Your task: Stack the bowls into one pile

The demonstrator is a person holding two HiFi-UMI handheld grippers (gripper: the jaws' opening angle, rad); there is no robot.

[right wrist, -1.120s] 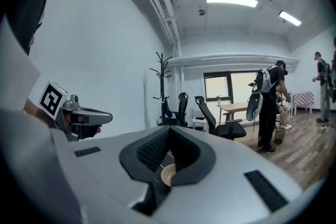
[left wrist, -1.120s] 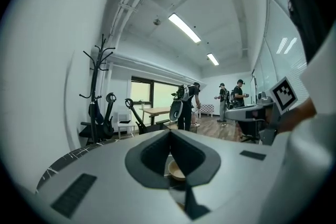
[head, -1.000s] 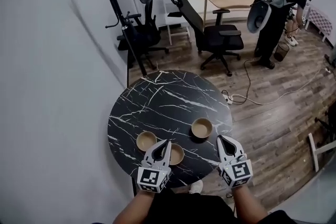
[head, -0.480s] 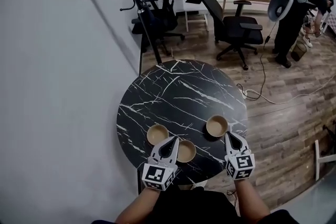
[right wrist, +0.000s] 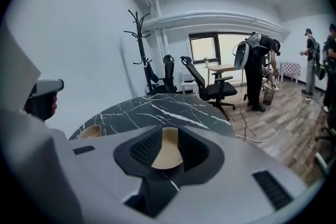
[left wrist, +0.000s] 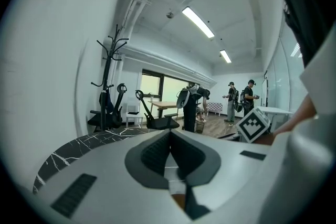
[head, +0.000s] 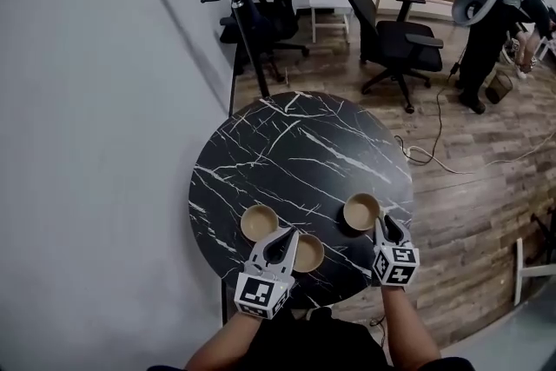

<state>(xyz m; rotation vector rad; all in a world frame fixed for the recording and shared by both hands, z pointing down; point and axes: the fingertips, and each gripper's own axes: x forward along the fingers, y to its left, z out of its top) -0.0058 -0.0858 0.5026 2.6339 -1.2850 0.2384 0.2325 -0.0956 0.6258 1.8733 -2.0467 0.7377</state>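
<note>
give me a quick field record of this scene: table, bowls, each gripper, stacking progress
table: round, black marble top
bowls: three tan ones, apart, none nested: left bowl, middle bowl, right bowl
left gripper: jaws together, tips at the middle bowl's left rim
right gripper: jaws have just been opening and stand apart; the right bowl shows in the gap, not gripped
stacking: not begun

text: none legible | labels: none | numbers: none
</note>
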